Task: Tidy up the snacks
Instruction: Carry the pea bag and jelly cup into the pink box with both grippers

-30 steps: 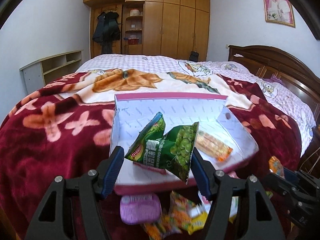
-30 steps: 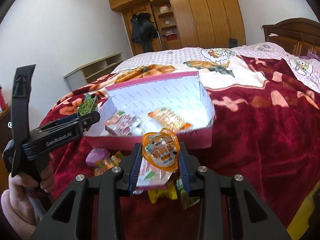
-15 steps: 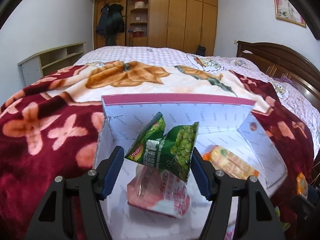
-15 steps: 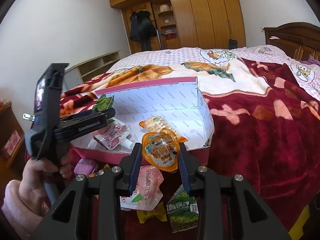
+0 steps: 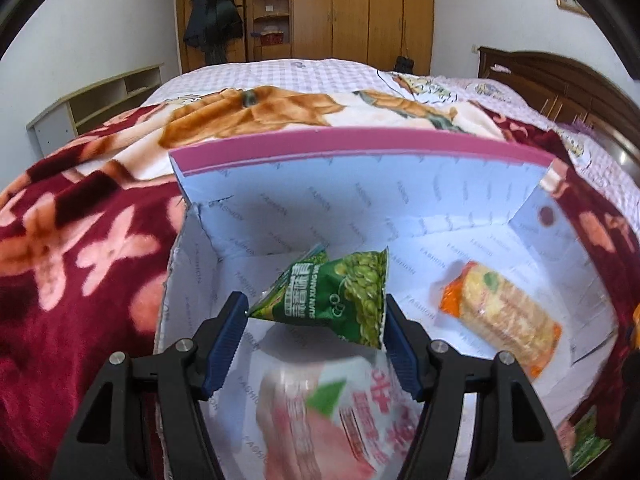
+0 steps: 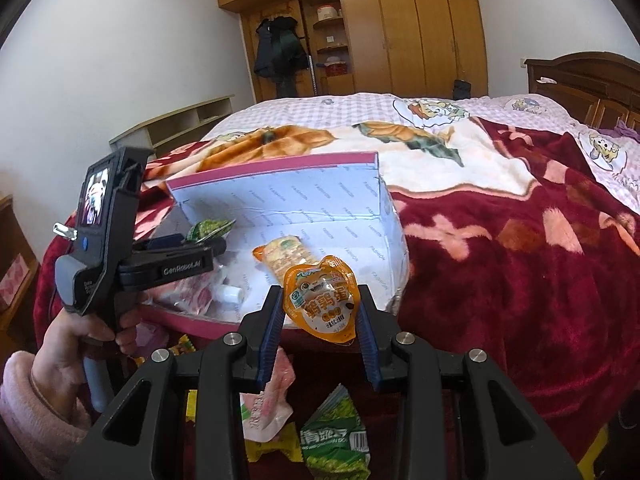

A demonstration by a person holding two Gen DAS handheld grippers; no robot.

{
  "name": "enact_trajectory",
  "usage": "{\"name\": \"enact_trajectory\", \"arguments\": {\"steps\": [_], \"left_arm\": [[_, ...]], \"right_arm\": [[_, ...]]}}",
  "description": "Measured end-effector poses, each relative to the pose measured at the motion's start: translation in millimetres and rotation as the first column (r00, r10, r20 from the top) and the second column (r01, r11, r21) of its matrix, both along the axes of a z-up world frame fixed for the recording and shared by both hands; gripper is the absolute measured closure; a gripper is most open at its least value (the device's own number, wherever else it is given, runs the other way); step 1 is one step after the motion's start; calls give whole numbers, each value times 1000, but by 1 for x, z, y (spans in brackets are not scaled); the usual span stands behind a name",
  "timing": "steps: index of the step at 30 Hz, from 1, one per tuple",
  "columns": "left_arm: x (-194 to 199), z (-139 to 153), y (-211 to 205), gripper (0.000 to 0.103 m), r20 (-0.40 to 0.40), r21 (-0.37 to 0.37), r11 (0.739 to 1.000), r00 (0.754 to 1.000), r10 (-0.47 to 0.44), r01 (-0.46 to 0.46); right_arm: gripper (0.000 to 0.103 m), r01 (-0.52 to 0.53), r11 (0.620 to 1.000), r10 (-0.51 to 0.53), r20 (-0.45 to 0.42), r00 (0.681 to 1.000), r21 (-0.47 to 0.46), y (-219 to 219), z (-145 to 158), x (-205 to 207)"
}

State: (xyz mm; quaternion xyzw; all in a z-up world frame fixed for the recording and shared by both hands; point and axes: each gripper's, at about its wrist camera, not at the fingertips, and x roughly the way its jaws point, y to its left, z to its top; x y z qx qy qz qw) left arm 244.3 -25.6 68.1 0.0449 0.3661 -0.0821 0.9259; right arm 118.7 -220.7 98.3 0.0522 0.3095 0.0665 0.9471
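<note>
The left claw (image 5: 316,316) pinched the pea packet (image 5: 332,300) above the near-left floor of the box (image 5: 360,184), while the right claw (image 6: 318,316), nearer the rim, pinched the egg pack (image 6: 322,300) short of it.

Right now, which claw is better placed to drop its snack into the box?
The left claw: its green pea packet already hangs over the box. The right claw, holding the orange pouch, sits short of the box's near edge.
</note>
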Motion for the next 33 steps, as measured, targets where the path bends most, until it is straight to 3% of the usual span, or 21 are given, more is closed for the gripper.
{"name": "enact_trajectory", "arguments": {"steps": [15,19,33], "left_arm": [[-1,-5,3,33,23,58,998,999,-27,25],[-1,-6,2,33,26,56,998,999,-26,24],[-1,-6,3,33,29,68,997,999,-25,23]], "right_arm": [[67,-1,1000,1,-13,1000,3,4,-1,22],[67,-11,999,11,-4,1000,-35,9,0,37],[65,13,997,-19,-84,996,-74,8,-26,80]]}}
